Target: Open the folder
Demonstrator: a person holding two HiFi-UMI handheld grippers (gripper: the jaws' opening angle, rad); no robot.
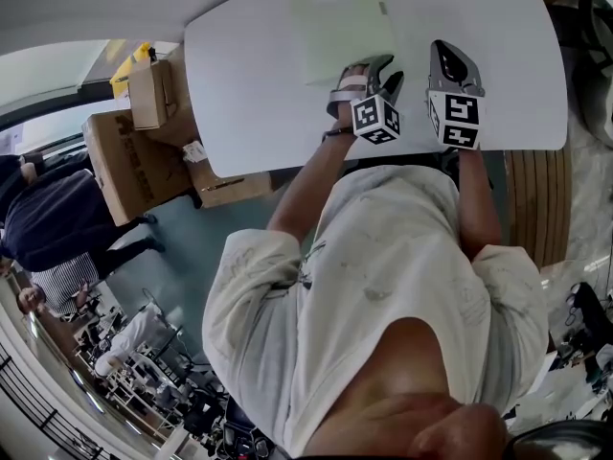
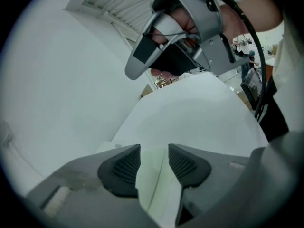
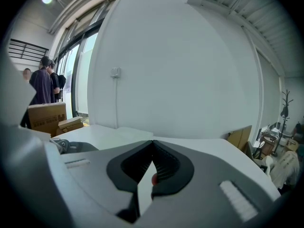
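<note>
Honestly, the folder [image 1: 345,27] looked thin and floppy, so I had the left gripper [image 2: 154,160] gaping over its edge, right gripper [image 3: 152,144] pinched together.

The left gripper [image 2: 154,147] is seen low in the frame with its jaws apart. A pale green folder [image 2: 153,179] lies between the pads [image 2: 124,167]; whether either pad touches it cannot be told. A white table [image 2: 199,122] is spread beyond. Above, the right gripper [image 2: 137,66] is held in a hand [image 2: 183,20], with a black cable [image 2: 256,56] at right. A white wall [image 2: 61,89] is seen behind.
</note>
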